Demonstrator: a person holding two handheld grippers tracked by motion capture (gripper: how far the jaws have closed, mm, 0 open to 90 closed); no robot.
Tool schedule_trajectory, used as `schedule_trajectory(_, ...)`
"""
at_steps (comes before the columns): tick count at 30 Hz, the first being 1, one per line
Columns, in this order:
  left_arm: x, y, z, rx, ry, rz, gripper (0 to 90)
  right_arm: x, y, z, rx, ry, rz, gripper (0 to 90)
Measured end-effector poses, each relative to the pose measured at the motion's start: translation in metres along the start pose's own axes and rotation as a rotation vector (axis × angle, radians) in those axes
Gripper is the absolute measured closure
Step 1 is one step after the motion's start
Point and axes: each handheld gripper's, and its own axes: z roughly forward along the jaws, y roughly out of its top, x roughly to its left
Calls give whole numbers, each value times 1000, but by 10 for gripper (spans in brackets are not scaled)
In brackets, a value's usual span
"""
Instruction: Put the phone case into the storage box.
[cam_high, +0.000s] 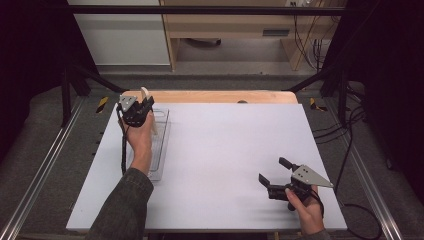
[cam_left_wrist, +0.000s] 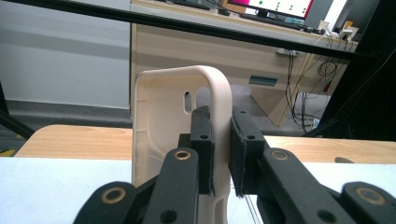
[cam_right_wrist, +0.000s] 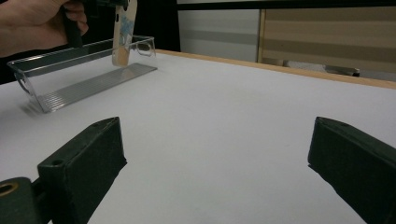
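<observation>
A cream plastic piece (cam_left_wrist: 159, 116) with rounded corners and a small slot stands upright. My left gripper (cam_left_wrist: 221, 149) is shut on its edge. In the high view this gripper (cam_high: 145, 102) holds the cream piece (cam_high: 145, 92) over the far end of a clear plastic tray (cam_high: 161, 150) at the table's left. From the right gripper view, the lower end of the piece (cam_right_wrist: 122, 42) hangs inside the tray (cam_right_wrist: 84, 84), just above its ribbed floor. My right gripper (cam_high: 274, 171) rests near the front right of the table, open, with nothing between its jaws (cam_right_wrist: 215, 168).
A white mat (cam_high: 225, 150) covers the table, with a wooden edge (cam_high: 215, 96) along the far side. Black frame bars and cables stand around the table. A wooden desk (cam_high: 225, 30) sits beyond it.
</observation>
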Motion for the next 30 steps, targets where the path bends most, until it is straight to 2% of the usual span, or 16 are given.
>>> schedule_trajectory(30, -5, 1, 7, 8, -13, 0, 802, 0, 0, 0, 2, -2, 7, 35)
